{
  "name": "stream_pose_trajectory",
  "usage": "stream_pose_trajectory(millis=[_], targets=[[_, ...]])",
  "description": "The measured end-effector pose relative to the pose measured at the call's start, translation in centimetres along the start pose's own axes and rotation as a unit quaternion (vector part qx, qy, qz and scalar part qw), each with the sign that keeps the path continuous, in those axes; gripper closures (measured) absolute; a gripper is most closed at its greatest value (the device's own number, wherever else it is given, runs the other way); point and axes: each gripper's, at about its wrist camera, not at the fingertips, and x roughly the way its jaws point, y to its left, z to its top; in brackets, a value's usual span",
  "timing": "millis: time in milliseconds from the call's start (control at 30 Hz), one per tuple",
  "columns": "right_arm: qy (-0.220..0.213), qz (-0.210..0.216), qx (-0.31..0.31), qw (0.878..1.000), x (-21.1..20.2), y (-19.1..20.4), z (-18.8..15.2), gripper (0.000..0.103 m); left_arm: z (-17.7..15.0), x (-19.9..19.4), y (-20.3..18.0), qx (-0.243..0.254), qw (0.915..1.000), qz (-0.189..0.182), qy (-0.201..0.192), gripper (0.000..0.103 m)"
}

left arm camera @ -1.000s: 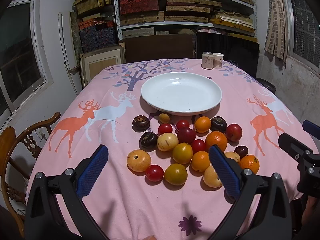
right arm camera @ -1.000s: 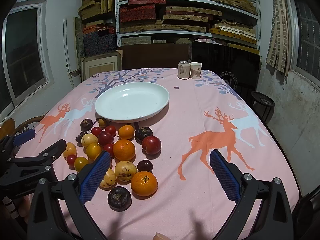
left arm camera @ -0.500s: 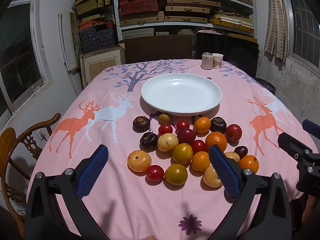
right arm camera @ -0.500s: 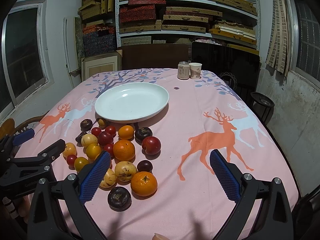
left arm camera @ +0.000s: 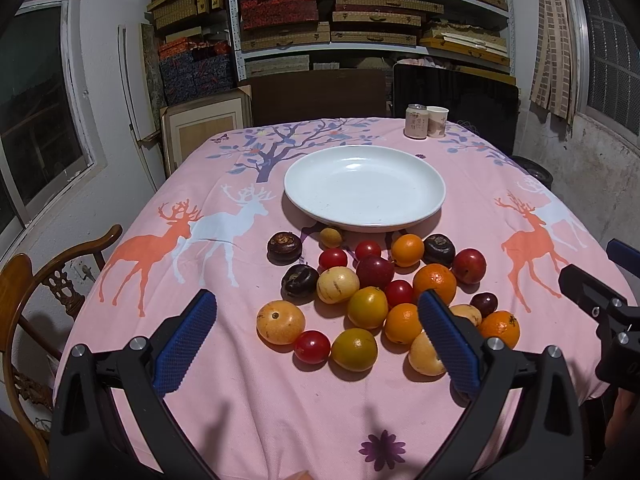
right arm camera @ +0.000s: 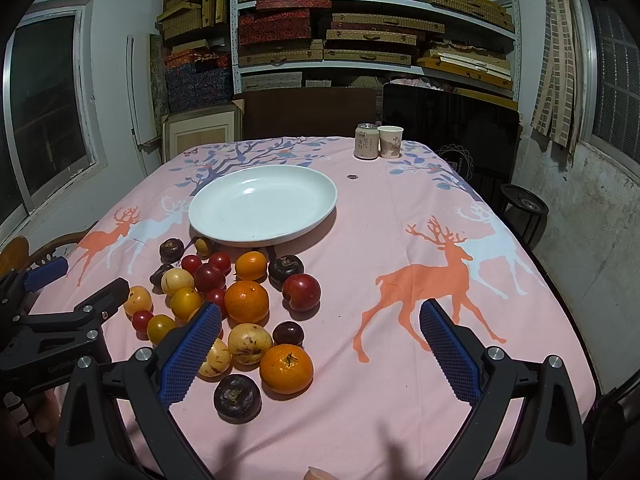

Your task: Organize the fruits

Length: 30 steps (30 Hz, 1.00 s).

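Desk: round, covered by a pink cloth printed with orange and white deer and a purple tree.

White plate: holds nothing, sits mid-desk, just beyond the fruit.

Fruit cluster: loose on the cloth between the plate and the near edge, none on the plate. It includes oranges, among them 1 large orange at the middle; small red tomatoes, 1 red tomato at the near left; yellow round fruits; dark purple-brown fruits, 1 dark fruit nearest the right camera; a red plum-like fruit on the cluster's right flank. Most touch a neighbour.

Left tool: blue-padded fingers spread wide, gripping nothing, held above the near edge with the near-left fruits framed between its fingers.

Right tool: fingers likewise spread wide and gripping nothing; its left pad overlaps the cluster's right side in view (contact cannot be told).

Drink can and paper cup: upright, just beside each other at the far edge.

Wooden chair: at the desk's left side.

Shelves: against the back wall, stacked with flat boxes.
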Motion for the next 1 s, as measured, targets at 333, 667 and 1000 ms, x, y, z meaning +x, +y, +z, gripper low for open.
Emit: stream_pose_trajectory(millis=[333,667,1000], targets=[[-0.004,0.009,-0.012,1.000,-0.4,0.3,0.3,0.003,0.0,0.0,0.0,0.000,1.0000,0.000,0.000,0.004],[0.010,-0.015,0.000,1.000,1.0,-1.1,-0.6,0.003,-1.6,2.3,2.1,0.002,0.9988,-0.008,0.049,0.004],[0.040,-0.014,0.005,0.999,3.1,-2.6,-2.1,0.010,-5.0,5.9,2.7,0.020,0.9940,-0.028,0.104,0.004]])
